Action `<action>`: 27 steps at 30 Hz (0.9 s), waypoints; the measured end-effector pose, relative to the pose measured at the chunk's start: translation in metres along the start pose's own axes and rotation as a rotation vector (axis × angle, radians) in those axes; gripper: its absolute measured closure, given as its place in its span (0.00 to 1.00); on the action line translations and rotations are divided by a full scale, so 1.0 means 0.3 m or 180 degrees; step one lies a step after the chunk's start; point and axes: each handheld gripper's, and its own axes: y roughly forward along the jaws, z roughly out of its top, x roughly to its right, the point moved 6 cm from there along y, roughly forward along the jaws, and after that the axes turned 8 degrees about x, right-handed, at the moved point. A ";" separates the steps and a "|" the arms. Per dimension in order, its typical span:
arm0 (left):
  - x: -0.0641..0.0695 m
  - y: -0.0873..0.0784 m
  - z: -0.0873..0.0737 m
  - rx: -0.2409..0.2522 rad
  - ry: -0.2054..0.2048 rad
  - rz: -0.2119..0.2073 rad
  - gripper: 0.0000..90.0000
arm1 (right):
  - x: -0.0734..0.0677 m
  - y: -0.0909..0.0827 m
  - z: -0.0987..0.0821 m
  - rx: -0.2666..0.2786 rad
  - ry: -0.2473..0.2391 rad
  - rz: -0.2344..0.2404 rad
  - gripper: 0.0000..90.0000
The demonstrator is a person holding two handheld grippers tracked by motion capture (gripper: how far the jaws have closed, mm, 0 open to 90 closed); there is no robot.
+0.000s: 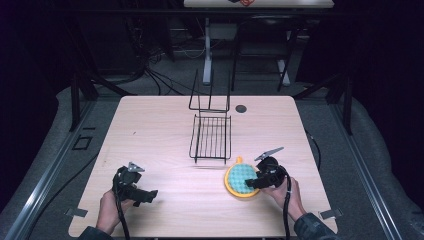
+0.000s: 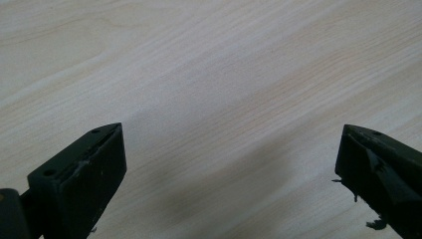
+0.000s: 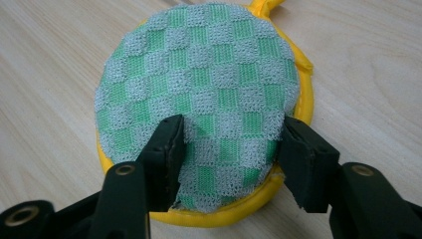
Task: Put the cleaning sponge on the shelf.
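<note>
Right gripper [image 3: 229,149] jaws half-closed across sponge [image 3: 204,94] near surface's front-right edge, apparently pinching; squeeze evenly before lifting. Left gripper [image 2: 229,164] wide, empty.

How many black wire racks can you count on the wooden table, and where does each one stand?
1. The wire rack stands at the middle of the table, toward its far edge, beyond the round yellow-rimmed scrubber.

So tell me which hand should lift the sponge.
Right. The right gripper already has its fingers against the sponge, one on top and one at its rim. The left gripper sits open over bare table, well apart from it.
</note>
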 end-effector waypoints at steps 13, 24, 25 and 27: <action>-0.006 -0.003 -0.001 -0.0018 -0.0009 0.0013 0.00 | -0.002 -0.016 -0.003 0.0045 -0.0057 0.0005 0.80; -0.010 -0.008 -0.002 -0.0010 -0.0026 0.0022 0.00 | -0.022 -0.029 0.004 0.0140 -0.0140 0.0055 0.95; -0.010 -0.008 -0.002 -0.0010 -0.0034 0.0021 0.00 | -0.022 -0.029 0.004 0.0140 -0.0140 0.0055 0.95; -0.010 -0.008 -0.002 -0.0017 -0.0026 0.0017 0.00 | -0.023 -0.030 0.008 0.0157 -0.0115 0.0076 0.95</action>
